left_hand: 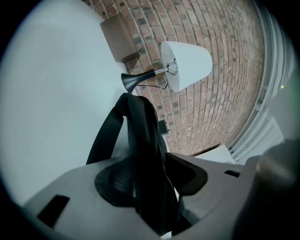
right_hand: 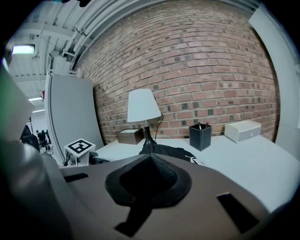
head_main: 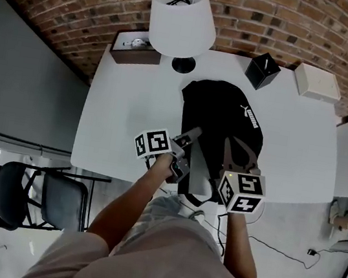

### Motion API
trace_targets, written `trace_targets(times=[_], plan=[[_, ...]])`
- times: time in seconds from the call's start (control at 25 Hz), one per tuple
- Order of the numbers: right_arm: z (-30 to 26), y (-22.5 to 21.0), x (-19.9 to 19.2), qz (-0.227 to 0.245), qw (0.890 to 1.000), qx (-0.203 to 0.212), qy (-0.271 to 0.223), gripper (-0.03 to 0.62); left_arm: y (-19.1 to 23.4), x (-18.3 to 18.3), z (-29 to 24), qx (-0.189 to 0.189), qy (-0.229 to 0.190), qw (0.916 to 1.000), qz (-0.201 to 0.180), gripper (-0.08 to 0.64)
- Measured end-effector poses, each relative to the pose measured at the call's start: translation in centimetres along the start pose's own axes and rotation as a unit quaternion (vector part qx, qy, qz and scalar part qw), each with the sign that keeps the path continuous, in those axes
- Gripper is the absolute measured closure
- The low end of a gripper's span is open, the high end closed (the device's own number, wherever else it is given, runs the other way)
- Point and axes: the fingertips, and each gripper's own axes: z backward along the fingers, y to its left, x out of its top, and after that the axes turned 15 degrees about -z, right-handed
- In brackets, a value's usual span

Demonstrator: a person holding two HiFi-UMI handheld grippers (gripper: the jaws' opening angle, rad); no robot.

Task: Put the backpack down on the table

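A black backpack (head_main: 220,116) lies on the white table (head_main: 125,114), its straps hanging over the near edge. My left gripper (head_main: 192,137) is at the pack's near left side, shut on a black strap (left_hand: 140,136) that runs up between its jaws (left_hand: 150,180). At the pack's near right edge, my right gripper (head_main: 233,148) hovers with its pads pressed together (right_hand: 149,180) and nothing visible between them. In the right gripper view the backpack (right_hand: 164,151) rests flat just beyond the jaws.
At the table's back stand a white-shaded lamp (head_main: 182,18), a brown box (head_main: 136,49), a black pen holder (head_main: 262,70) and a white box (head_main: 317,82). A brick wall lies behind. A black chair (head_main: 34,195) stands on the floor, left of me.
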Motion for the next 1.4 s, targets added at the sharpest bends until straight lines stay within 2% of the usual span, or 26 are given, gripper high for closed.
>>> trace_targets(times=[0.16,0.28,0.44,0.52,0.68,0.92,1.0,1.04,1.4], plan=[[0.5,0.9,0.2,0.006,1.0,0.022,-0.002,0.591,-1.0,1.0,1.8,0.034,-0.02,0.9977,-0.055,0.373],[1.1,1.7,0.4,0.009,0.999,0.039,-0.005,0.591,-2.7,1.6,2.9,0.036,-0.038,0.9941,-0.095,0.373],[2.1,2.6,0.9,0.011,0.998,0.057,-0.01,0.591,-5.9,1.7,3.7,0.042,-0.043,0.9836,-0.17,0.39],[2.6,2.9,1.2,0.012,0.998,0.064,-0.015,0.589,-7.5,1.6,3.7,0.055,-0.036,0.9732,-0.22,0.4],[4.0,3.2,2.1,0.016,0.997,0.075,-0.026,0.591,-11.4,1.0,3.5,0.072,-0.027,0.9418,-0.327,0.426],[6.2,3.7,2.5,0.024,0.996,0.083,-0.034,0.591,-16.0,-0.9,3.5,0.078,-0.024,0.8973,-0.434,0.511],[6.7,3.8,2.5,0.03,0.996,0.083,-0.034,0.591,-16.8,-1.5,3.6,0.083,-0.024,0.885,-0.458,0.528],[7.0,3.8,2.5,0.031,0.995,0.083,-0.036,0.591,-17.1,-1.7,3.7,0.084,-0.024,0.8817,-0.464,0.535],[8.2,3.6,2.4,0.035,0.996,0.076,-0.04,0.591,-17.9,-2.7,3.9,0.087,-0.025,0.8733,-0.479,0.554]])
